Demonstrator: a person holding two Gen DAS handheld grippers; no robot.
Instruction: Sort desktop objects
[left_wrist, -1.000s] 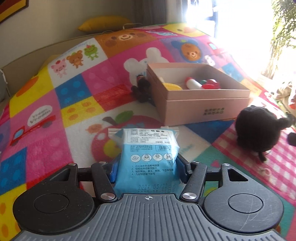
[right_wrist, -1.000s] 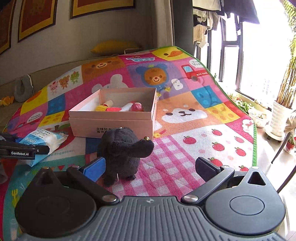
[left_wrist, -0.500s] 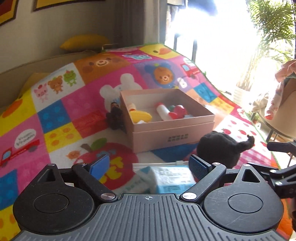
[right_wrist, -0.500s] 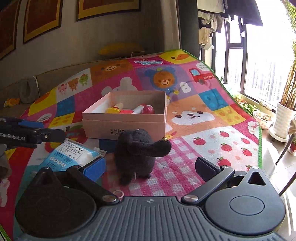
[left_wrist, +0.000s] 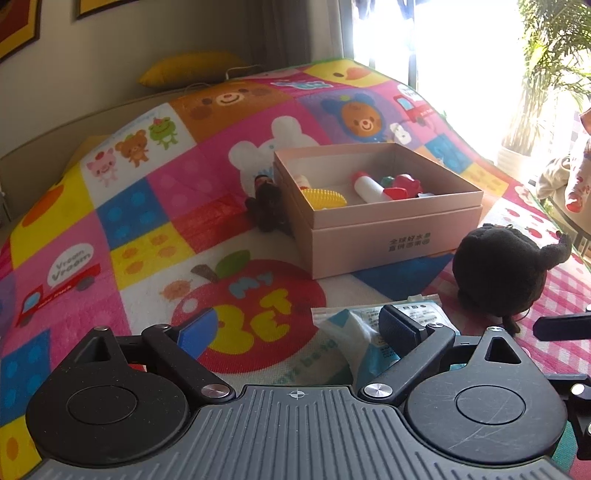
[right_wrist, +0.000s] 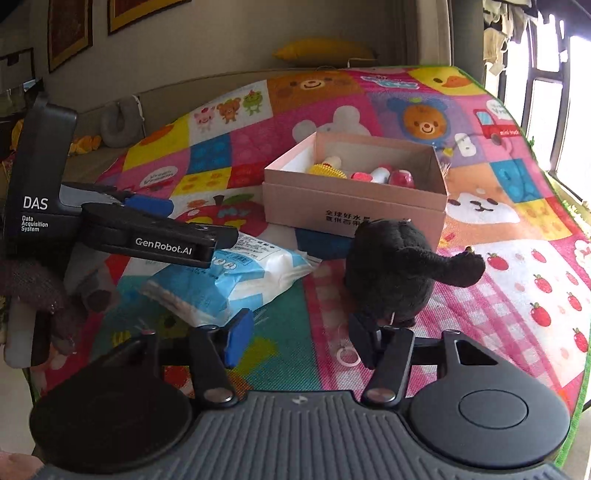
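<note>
A blue-and-white tissue packet (left_wrist: 351, 332) (right_wrist: 236, 280) lies flat on the colourful play mat. My left gripper (left_wrist: 295, 328) hangs over its near end, jaws wide and still opening, touching nothing; the right wrist view shows that gripper (right_wrist: 159, 236) above the packet. A black plush toy (left_wrist: 498, 273) (right_wrist: 391, 269) stands to the right of the packet, in front of the pink box (left_wrist: 391, 243) (right_wrist: 351, 206). My right gripper (right_wrist: 301, 341) is low on the mat just before the plush. Its jaws are closing with only mat between them, and its right finger (right_wrist: 364, 343) sits under the plush's near edge.
The pink box holds a yellow corn toy (left_wrist: 325, 194) and red and white toys (left_wrist: 384, 186). A small dark plush (left_wrist: 266, 210) leans at the box's left side. A gloved hand (right_wrist: 37, 291) holds the left gripper. The mat's edge (right_wrist: 576, 369) drops off at the right.
My left gripper opened and let go of the packet, which now lies on the mat. My right gripper came closer to the black plush and its jaws narrowed.
</note>
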